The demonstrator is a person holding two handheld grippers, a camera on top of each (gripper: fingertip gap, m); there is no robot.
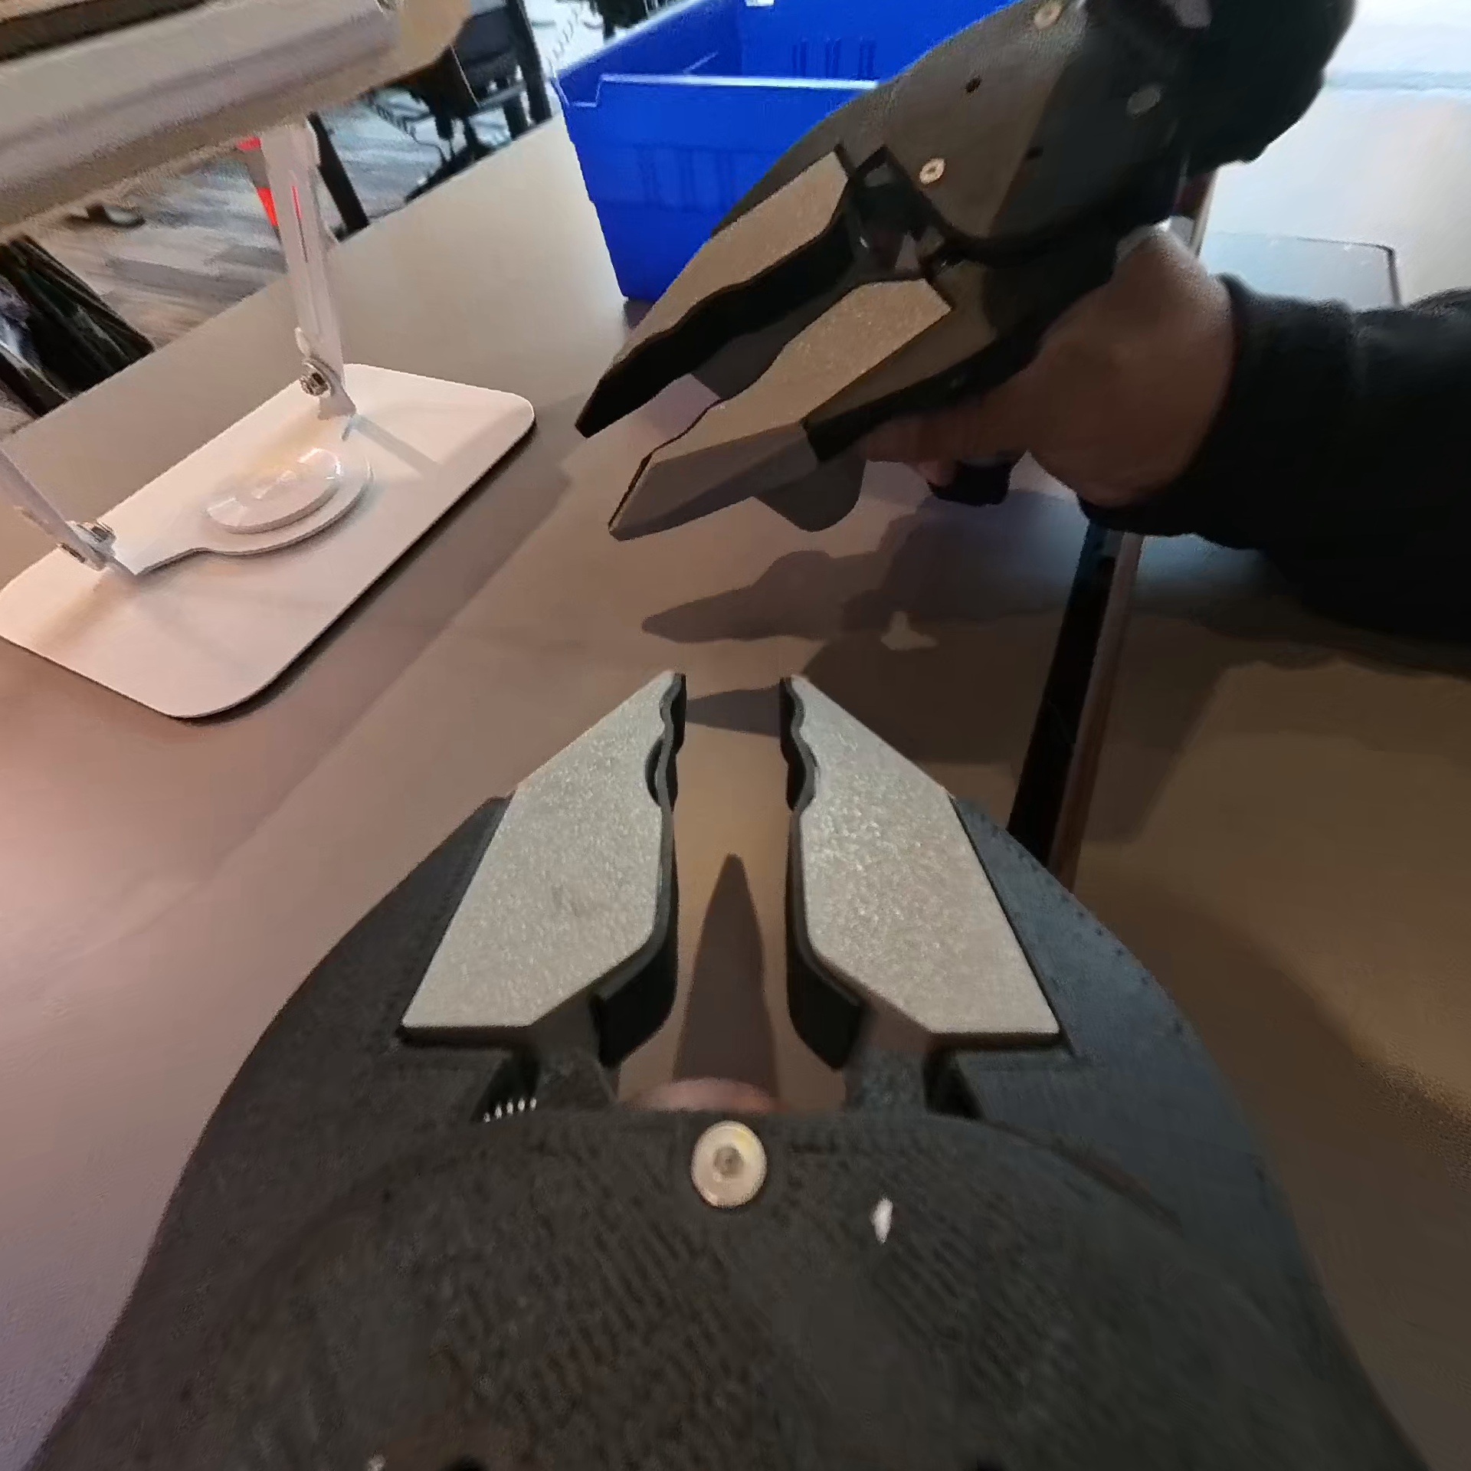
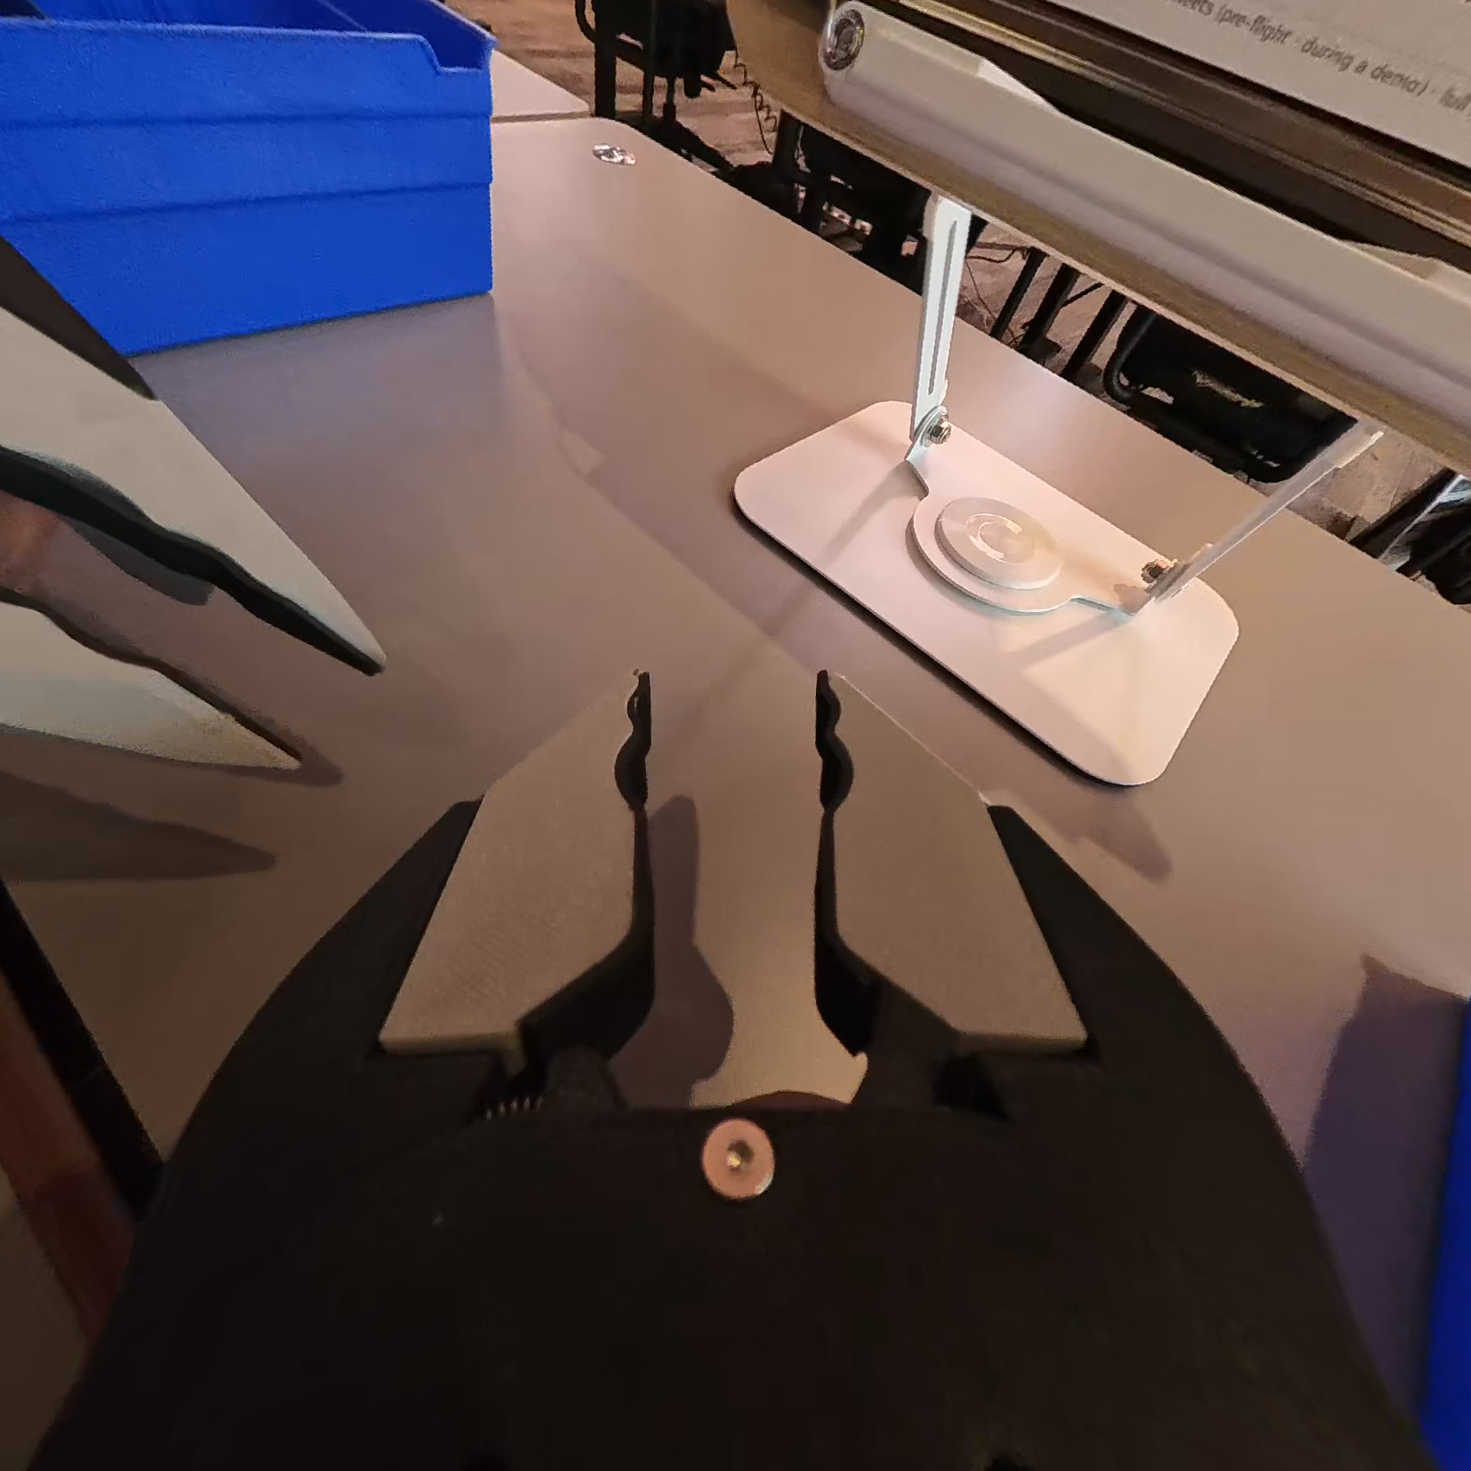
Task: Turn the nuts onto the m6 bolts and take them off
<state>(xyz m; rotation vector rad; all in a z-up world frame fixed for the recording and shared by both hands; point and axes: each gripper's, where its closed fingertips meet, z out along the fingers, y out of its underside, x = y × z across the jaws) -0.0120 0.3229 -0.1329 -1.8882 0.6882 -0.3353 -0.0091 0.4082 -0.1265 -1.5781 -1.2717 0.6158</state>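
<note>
No nut or bolt shows clearly in either view. My left gripper is open and empty, low over the brown table. My right gripper is also open and empty above the table. The two point toward each other at an angle, tips a short way apart. The right gripper shows in the left wrist view, held by a hand in a dark sleeve. The left gripper shows at the left edge of the right wrist view. A small shiny metal piece lies near the table's far edge; I cannot tell what it is.
A blue plastic bin stands at the back of the table and also shows in the right wrist view. A white stand with a flat base holds a tilted board above the table. Chairs and cables lie beyond the table's edge.
</note>
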